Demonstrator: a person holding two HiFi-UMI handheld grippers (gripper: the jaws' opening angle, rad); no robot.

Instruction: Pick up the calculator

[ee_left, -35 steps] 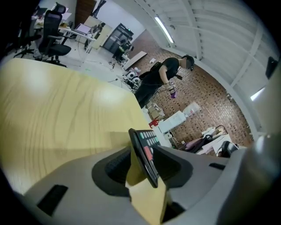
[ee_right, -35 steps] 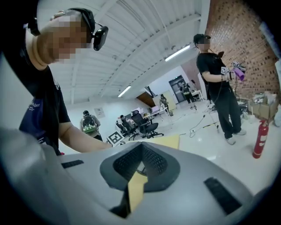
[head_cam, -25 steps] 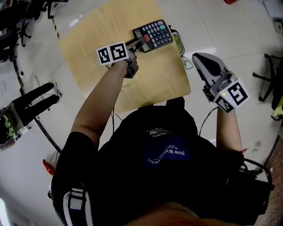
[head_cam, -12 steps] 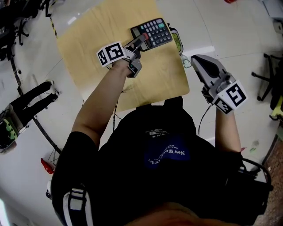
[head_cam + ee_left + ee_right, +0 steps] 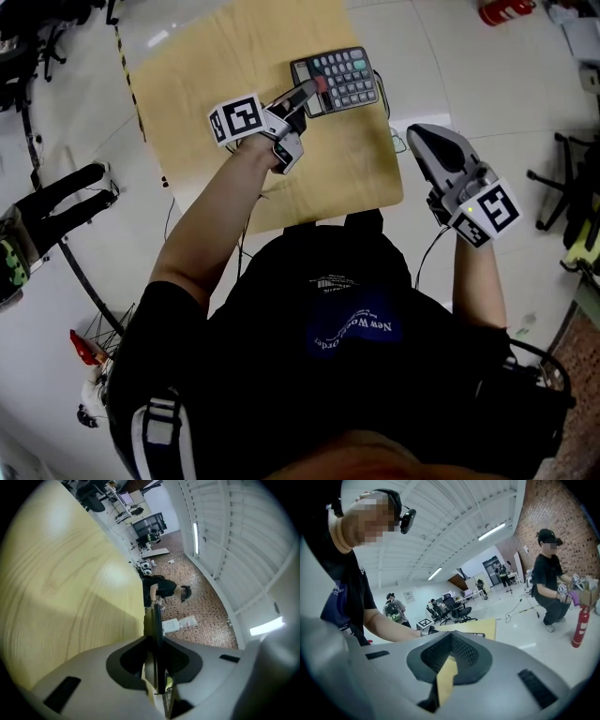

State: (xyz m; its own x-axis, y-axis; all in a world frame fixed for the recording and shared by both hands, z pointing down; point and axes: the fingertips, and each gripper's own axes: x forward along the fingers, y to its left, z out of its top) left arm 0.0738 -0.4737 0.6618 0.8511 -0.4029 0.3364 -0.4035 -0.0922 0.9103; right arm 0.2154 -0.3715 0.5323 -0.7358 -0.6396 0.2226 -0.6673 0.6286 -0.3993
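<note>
Over the last second the fingers of the left gripper (image 5: 302,94) have been closing, and they are now clamped on the near left end of the calculator (image 5: 345,80). In the left gripper view the calculator is seen edge-on as a thin dark slab pinched between the two fingers, with no gap on either side. Against the earlier head views, the gripper's marker cube is turned to a different angle, and the calculator now sits further over the far right corner of the desk (image 5: 216,66). From this it is judged that the grasp is made and the lift has begun. Whether the calculator is fully clear of the desk cannot be told.

The right gripper (image 5: 422,134) is held off the right edge of the desk, well apart from the calculator. Its fingers are closed together with nothing between them.

The calculator is a flat, dark rectangular unit. Its face is turned upward and carries rows of grey keys, with a few teal keys at the far end and a red key near the gripped end. A rigid, light body is expected.
</note>
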